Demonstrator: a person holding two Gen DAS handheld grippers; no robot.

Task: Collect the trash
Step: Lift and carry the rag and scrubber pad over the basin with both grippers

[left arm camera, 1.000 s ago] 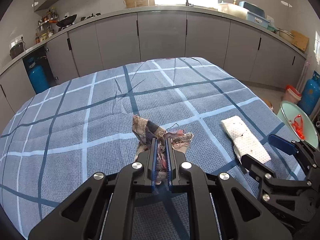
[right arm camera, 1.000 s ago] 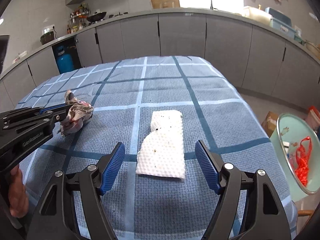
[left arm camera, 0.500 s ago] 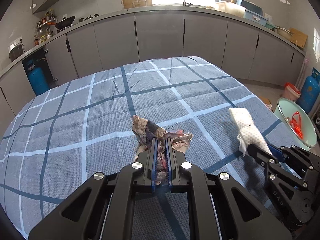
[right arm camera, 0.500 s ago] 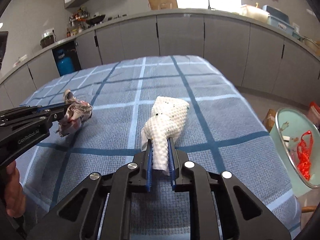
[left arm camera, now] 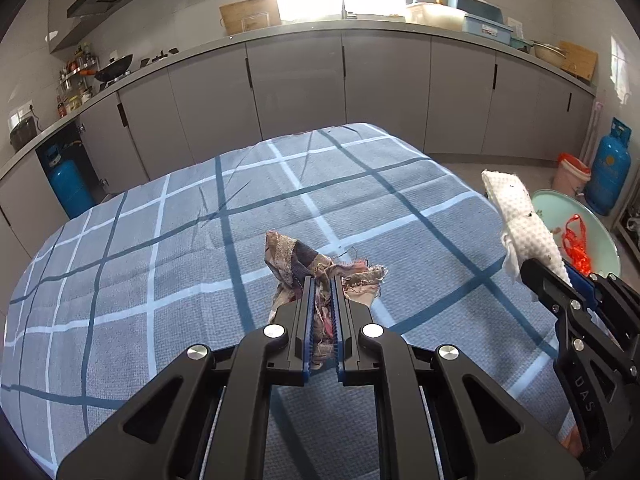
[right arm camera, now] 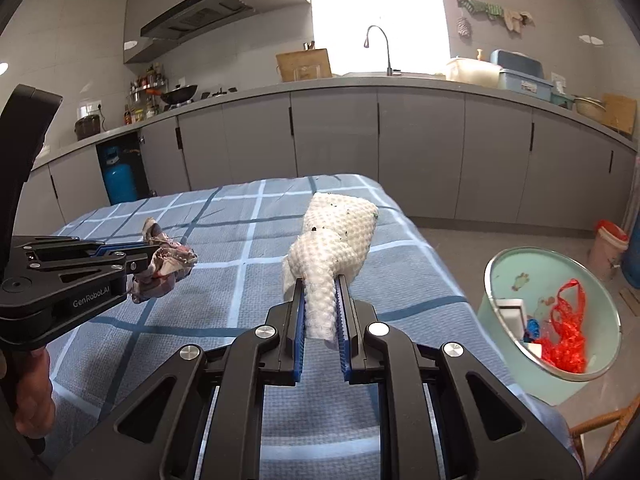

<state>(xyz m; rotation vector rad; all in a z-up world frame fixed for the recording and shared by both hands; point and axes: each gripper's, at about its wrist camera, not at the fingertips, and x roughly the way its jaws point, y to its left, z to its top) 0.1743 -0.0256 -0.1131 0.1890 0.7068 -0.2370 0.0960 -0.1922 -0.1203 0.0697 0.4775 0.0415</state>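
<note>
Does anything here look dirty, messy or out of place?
The white paper towel pinched in the right tongs is speckled with dark crumbs. The fabric scrap in the left tongs is frayed, with loose threads. The checked tablecloth shows creases near its far side. Nothing looks spilled.

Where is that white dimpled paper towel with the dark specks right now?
The white dimpled paper towel is pinched in the right gripper, lifted above the blue checked tablecloth near its right edge, with the pale green trash bin to its right.
</note>
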